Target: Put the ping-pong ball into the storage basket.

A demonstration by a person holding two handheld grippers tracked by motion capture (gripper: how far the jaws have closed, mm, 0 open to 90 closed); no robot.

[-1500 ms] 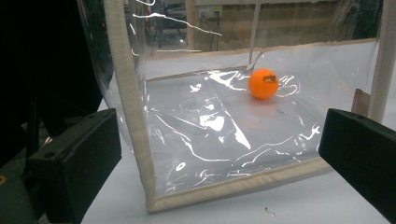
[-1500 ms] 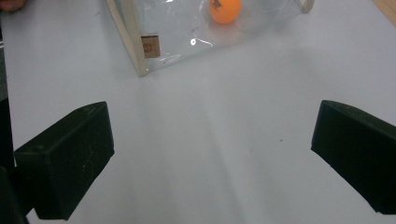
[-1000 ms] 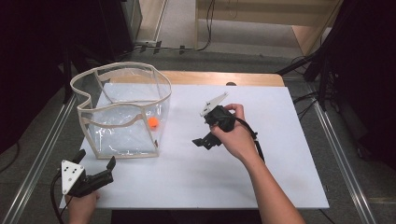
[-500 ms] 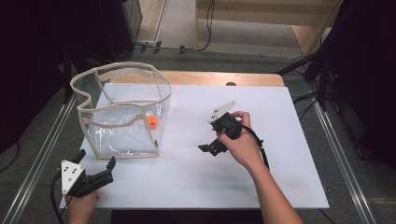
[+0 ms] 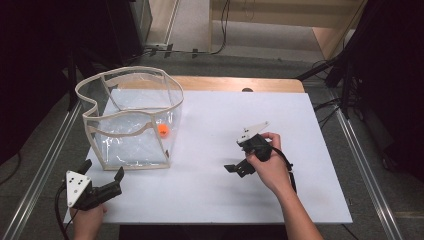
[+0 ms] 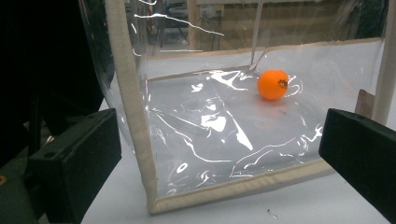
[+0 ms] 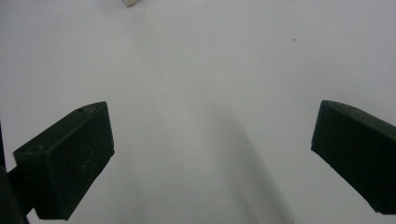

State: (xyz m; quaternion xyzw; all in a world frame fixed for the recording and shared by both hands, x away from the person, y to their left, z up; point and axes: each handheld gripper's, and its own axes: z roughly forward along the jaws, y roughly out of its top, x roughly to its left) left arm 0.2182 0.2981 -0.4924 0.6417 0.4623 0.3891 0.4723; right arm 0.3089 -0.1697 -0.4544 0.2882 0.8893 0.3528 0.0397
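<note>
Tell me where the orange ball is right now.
The orange ball sits inside the clear bag on the table's left half in the high view, near the bag's right wall. In the left gripper view it lies beyond the open jaws, behind the plastic.

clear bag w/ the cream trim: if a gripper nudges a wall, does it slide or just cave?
Likely caves: the clear bag has thin wrinkled film walls and a wavy rim. It probably slides easily too, looking light on the smooth white table. The orange ball would likely roll.

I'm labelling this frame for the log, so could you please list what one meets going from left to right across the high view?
Left gripper → clear bag → orange ball → right gripper → person's right hand.
</note>
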